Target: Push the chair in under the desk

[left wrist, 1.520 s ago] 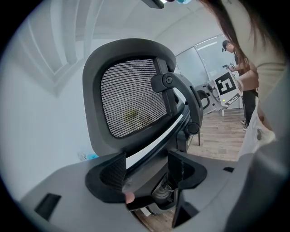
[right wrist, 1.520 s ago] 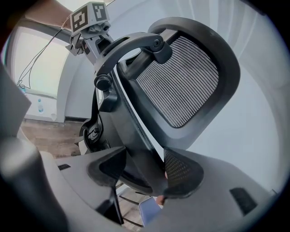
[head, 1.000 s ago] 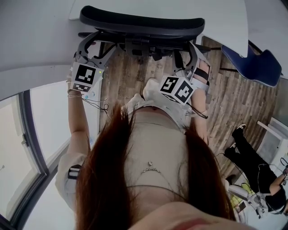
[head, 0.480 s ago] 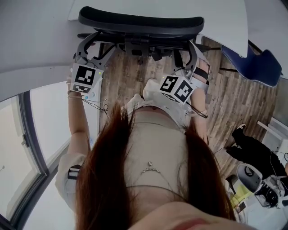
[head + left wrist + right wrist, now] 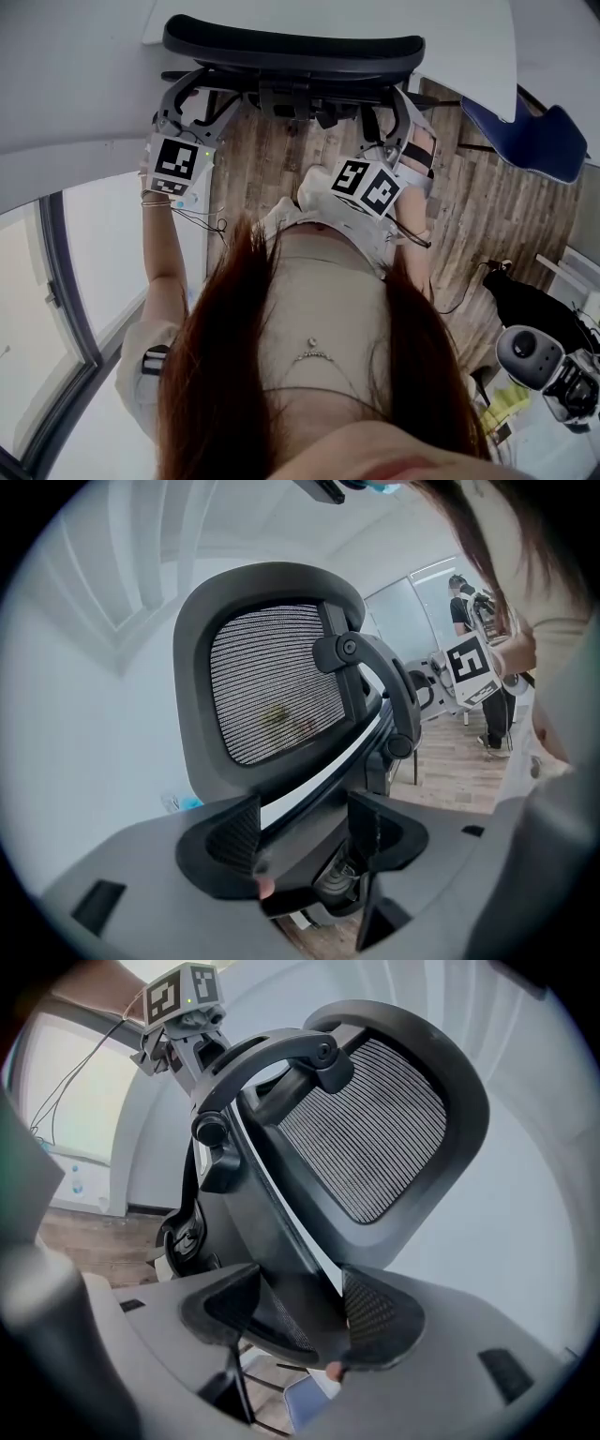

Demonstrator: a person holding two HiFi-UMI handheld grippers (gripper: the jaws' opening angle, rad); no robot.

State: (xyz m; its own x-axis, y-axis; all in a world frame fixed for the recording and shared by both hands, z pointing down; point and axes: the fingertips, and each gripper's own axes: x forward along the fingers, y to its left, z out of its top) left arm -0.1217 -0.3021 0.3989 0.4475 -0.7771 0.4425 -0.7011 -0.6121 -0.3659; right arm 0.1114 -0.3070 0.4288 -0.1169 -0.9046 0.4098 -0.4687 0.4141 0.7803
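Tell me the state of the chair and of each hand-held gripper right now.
Chair: upright, its back close against the desk edge.
Left hand-held gripper: shut on the chair's back frame.
Right hand-held gripper: shut on the chair's back frame.
Blue chair: standing by the desk corner, untouched.

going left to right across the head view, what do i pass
left tool → right tool → blue chair; the black desk chair spans both tools, so it's left out
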